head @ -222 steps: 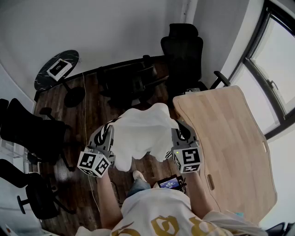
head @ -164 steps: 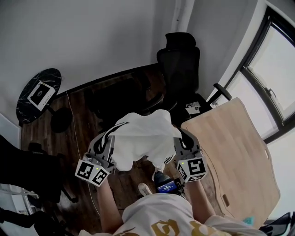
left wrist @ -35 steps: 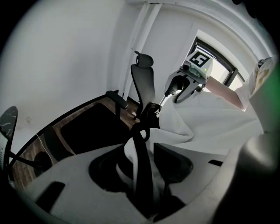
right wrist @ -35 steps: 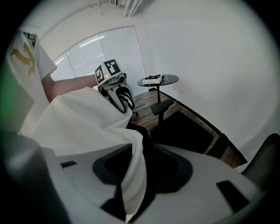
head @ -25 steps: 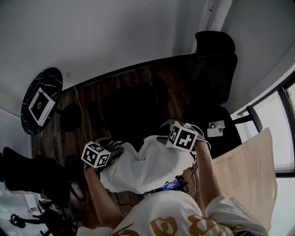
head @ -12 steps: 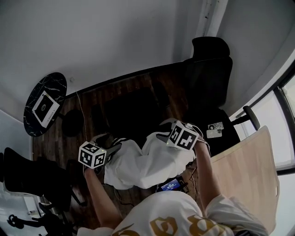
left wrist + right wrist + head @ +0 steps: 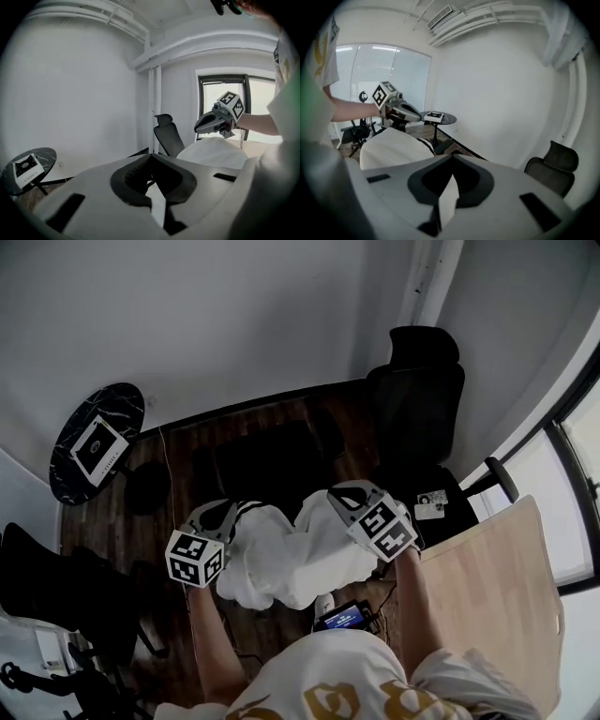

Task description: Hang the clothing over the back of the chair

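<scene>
L hand-held gripper (image 7: 225, 515) & R hand-held gripper (image 7: 339, 500) both clamped on white clothing (image 7: 300, 559), bunched btwn them.

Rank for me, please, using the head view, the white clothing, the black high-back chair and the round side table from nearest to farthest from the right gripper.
1. White clothing: pinched in the jaws of the right gripper, spreading to its left.
2. Black high-back chair: just above and to its right.
3. Round side table: far upper left, across the floor.
</scene>
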Demonstrator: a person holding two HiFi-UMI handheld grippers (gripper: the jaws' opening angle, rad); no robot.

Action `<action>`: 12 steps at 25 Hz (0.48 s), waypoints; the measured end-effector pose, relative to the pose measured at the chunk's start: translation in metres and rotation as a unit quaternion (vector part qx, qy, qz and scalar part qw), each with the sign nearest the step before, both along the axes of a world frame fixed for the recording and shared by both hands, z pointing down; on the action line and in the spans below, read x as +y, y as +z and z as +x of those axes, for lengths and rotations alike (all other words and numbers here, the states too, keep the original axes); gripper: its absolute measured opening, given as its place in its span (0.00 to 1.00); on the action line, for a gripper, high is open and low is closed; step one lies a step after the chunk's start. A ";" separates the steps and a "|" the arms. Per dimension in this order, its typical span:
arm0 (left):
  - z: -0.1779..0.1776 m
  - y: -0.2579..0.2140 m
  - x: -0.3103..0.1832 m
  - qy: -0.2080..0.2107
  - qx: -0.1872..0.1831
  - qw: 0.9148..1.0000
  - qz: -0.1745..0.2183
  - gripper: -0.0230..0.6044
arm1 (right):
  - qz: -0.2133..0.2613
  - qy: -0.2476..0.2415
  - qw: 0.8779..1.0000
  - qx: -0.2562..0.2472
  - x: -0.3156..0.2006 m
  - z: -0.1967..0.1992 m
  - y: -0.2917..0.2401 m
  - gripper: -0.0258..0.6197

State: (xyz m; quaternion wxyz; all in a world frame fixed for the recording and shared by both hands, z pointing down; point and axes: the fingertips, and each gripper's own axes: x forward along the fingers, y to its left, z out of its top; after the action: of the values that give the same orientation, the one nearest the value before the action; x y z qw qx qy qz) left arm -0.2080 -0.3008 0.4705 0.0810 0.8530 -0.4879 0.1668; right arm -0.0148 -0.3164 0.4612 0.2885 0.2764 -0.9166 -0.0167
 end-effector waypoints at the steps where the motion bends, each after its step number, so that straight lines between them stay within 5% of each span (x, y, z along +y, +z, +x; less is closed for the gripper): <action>1: 0.001 0.001 0.006 -0.002 -0.002 1.000 -0.003 0.07 | -0.003 0.012 1.000 -0.020 0.005 0.002 -0.005 0.06; 6: 0.012 0.001 0.031 -0.021 0.039 0.999 -0.010 0.07 | -0.044 0.084 0.978 -0.187 0.024 0.015 -0.027 0.06; 12: 0.014 -0.014 0.060 -0.036 0.067 0.997 0.002 0.07 | 0.025 0.153 0.976 -0.152 0.045 0.037 -0.036 0.06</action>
State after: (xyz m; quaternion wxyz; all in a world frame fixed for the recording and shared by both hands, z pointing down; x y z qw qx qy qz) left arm -0.1943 -0.2406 0.4568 0.1171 0.8445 -0.5119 0.1053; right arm 0.0226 -0.2718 0.4247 0.1378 0.4200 -0.8958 0.0465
